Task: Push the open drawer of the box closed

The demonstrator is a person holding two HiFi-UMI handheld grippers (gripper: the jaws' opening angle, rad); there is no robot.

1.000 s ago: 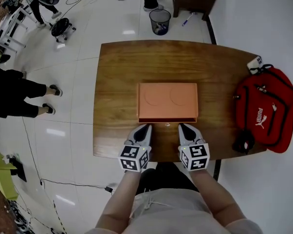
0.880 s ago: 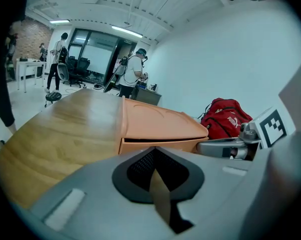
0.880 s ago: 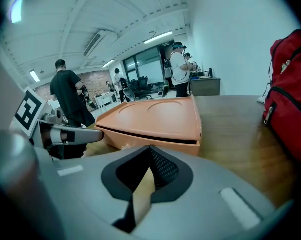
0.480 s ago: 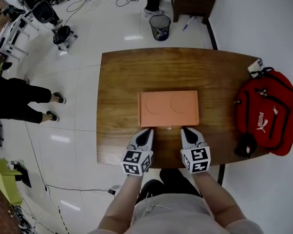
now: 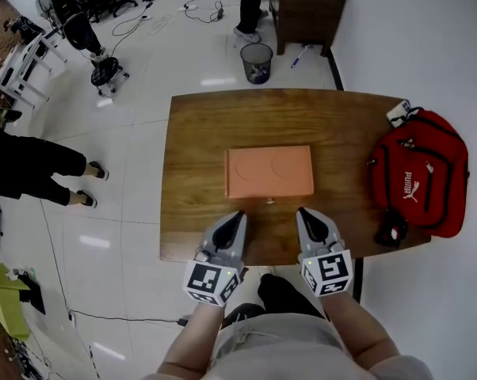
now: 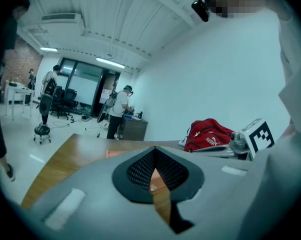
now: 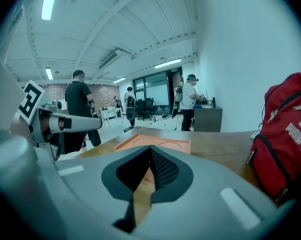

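The left gripper [image 5: 236,217] is at 7 o'clock of the orange box [image 5: 269,171], its jaws pressed together on nothing. The box sits mid-tabletop [image 5: 191,133]. Its drawer [image 5: 264,197], facing 6 o'clock, looks flush with the front, though it shows small here. The right gripper [image 5: 304,214], at 5 o'clock, is likewise closed and empty. A red backpack [image 5: 419,172] lies at 3 o'clock.

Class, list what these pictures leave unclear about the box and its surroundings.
- Box front: head view looks down on its top; in both gripper views their own jaws cover most of it.
- Bag: cut by the right gripper view's edge.
- Bin contents: too small, head view.
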